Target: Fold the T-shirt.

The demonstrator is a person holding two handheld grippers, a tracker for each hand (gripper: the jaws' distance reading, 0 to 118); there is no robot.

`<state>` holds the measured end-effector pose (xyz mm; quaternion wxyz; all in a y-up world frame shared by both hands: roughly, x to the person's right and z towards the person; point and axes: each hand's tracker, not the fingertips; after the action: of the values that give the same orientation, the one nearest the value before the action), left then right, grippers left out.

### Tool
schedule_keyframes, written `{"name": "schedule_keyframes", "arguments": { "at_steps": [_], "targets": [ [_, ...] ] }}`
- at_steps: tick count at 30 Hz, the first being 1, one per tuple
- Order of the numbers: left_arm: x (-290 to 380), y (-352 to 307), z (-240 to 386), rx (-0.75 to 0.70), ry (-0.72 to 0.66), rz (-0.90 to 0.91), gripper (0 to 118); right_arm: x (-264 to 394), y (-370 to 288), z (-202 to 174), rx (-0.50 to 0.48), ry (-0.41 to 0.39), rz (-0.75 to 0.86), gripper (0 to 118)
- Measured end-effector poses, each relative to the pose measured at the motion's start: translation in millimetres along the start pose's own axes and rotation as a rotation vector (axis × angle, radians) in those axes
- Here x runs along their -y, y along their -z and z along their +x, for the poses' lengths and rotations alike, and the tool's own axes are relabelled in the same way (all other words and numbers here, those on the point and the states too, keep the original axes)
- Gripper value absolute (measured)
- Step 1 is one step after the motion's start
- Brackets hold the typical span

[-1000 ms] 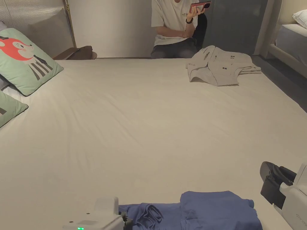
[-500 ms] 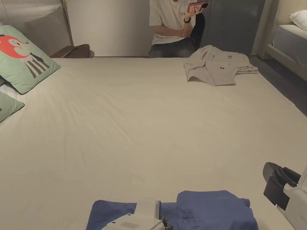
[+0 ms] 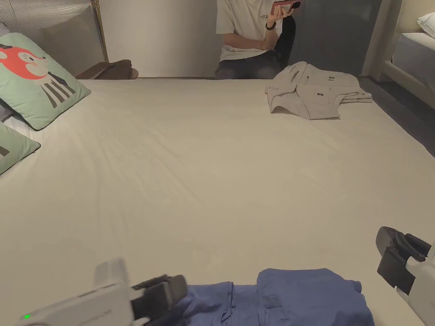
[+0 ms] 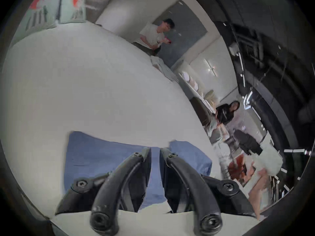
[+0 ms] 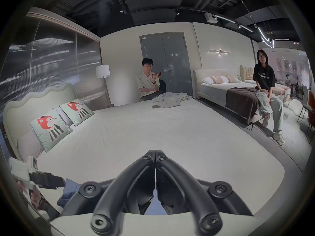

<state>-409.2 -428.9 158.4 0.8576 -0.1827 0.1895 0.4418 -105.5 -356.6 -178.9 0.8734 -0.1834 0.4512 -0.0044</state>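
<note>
shirt: blue T-shirt [image 3: 297, 297] at near edge of bed [image 3: 212, 170], partly folded, right part doubled over, left part bunched in ridges.
left gripper: [image 4: 155, 150] low over shirt's left part; jaws a little apart, blue cloth seen through the gap, nothing pinched that I can see. Blurred in head view.
right gripper: [image 5: 156, 153] off to shirt's right, above bare sheet; jaws pressed together, empty.
handling: looks thin, soft, light knit; will sag and crease, no stiffness; likely drags on the sheet rather than slides. Not fragile.
where to grab: judgement, take the bunched left edge or hem corner, pinch both layers so top layer doesn't peel off alone; right gripper best pinning or taking the matching corner on the folded side.
step: judgement, mid-fold, left side not yet laid flat over.
around: grey garment [image 3: 314, 91] at far edge, well apart from shirt; two green pillows [image 3: 38, 80] far left.
people: one seated behind far edge holding a phone [image 3: 284, 6]; another sitting on second bed [image 5: 238, 93] to the right.
in the way: nothing near the shirt; open sheet all round it. Only risk is the near bed edge, cloth could slip off it.
</note>
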Motion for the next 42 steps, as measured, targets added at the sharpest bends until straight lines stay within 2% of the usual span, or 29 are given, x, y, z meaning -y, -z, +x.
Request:
{"name": "schedule_keyframes", "arguments": {
  "at_steps": [3,4,5,6,7,8,13,15,18,19,20,21,23,25,26,29,32,38,42],
  "targets": [
    [-8,-21,-41,0.002,-0.079,-0.023,13,1,4,-7,-0.014,-0.002,-0.009,0],
    [-10,-25,-55,0.008,-0.114,-0.042,23,2,5,-9,-0.019,-0.004,-0.012,0],
    [-11,-26,-68,0.008,-0.150,-0.066,42,2,6,-12,-0.025,-0.007,-0.016,0],
    [-10,-27,-79,0.008,-0.180,-0.078,75,2,7,-15,-0.030,-0.009,-0.020,0],
    [-9,-25,-92,0.008,-0.212,-0.089,97,3,7,-17,-0.034,-0.012,-0.022,0],
    [-8,-23,-100,0.000,-0.240,-0.107,111,3,8,-19,-0.038,-0.016,-0.025,0],
    [1,-6,-125,0.087,-0.346,-0.148,110,2,7,-21,-0.036,-0.030,-0.029,0],
    [3,5,-130,0.114,-0.349,-0.149,110,2,7,-21,-0.033,-0.029,-0.030,0],
    [0,14,-126,0.152,-0.359,-0.140,110,0,6,-22,-0.026,-0.034,-0.030,0],
    [10,19,-96,0.187,-0.382,-0.144,110,0,6,-22,-0.026,-0.034,-0.029,0],
    [11,23,-95,0.218,-0.409,-0.146,106,0,5,-23,-0.027,-0.035,-0.028,0],
    [13,28,-92,0.234,-0.440,-0.149,94,0,5,-24,-0.026,-0.036,-0.028,0],
    [15,29,-85,0.163,-0.428,-0.154,69,-1,5,-26,-0.027,-0.037,-0.027,0],
    [18,26,-82,0.083,-0.401,-0.151,25,-1,4,-27,-0.030,-0.036,-0.027,0],
    [20,22,-85,0.055,-0.430,-0.149,13,-1,4,-27,-0.030,-0.037,-0.027,0],
    [14,5,-109,0.150,-0.556,-0.126,11,-2,4,-27,-0.028,-0.043,-0.026,0],
    [8,-24,-106,0.050,-0.474,-0.083,11,-3,4,-26,-0.026,-0.040,-0.022,0],
    [-19,-84,-127,-0.076,-0.499,0.011,11,-2,7,-28,-0.037,-0.029,-0.021,0],
    [-28,-96,-93,-0.061,-0.481,0.013,11,1,10,-33,-0.059,-0.026,-0.027,0]
  ]
}}
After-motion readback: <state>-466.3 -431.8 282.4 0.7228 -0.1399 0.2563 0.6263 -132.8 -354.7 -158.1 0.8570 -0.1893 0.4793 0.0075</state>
